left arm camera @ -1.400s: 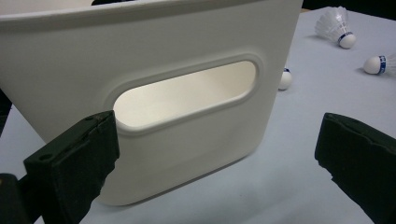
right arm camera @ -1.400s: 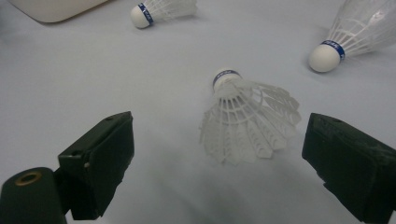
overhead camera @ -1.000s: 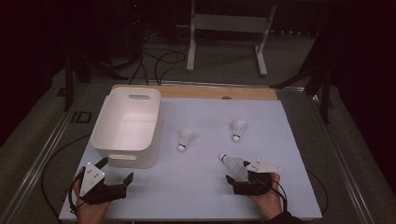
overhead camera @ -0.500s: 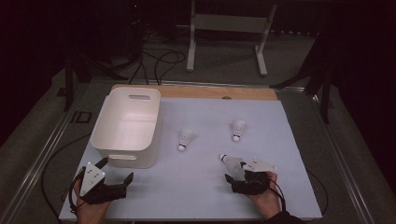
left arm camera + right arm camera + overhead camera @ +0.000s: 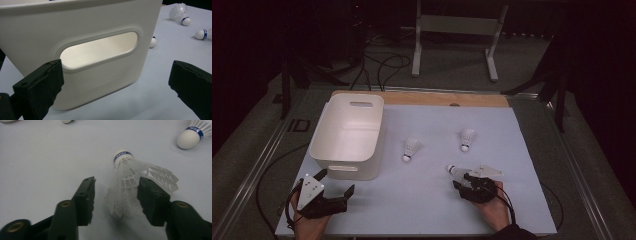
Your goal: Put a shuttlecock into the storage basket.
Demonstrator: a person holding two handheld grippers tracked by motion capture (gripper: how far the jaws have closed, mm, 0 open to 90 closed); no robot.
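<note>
Three white shuttlecocks lie on the pale blue mat. The nearest shuttlecock lies with its feather skirt between the jaws of my right gripper. Those jaws have just been closing: one pad touches the skirt and a gap is left at the other. The other two shuttlecocks lie farther up the mat. My left gripper stands open at the mat's near left corner, facing the handle slot of the white bin, with nothing between its jaws.
The bin takes up the mat's left side. A wooden strip runs along the table's far edge. Beyond it stand a metal frame and floor cables. A second shuttlecock lies ahead of the right gripper.
The right gripper's jaws have drawn in around the nearest shuttlecock, and that hand has shifted slightly. The left hand and the other two shuttlecocks have kept still.
</note>
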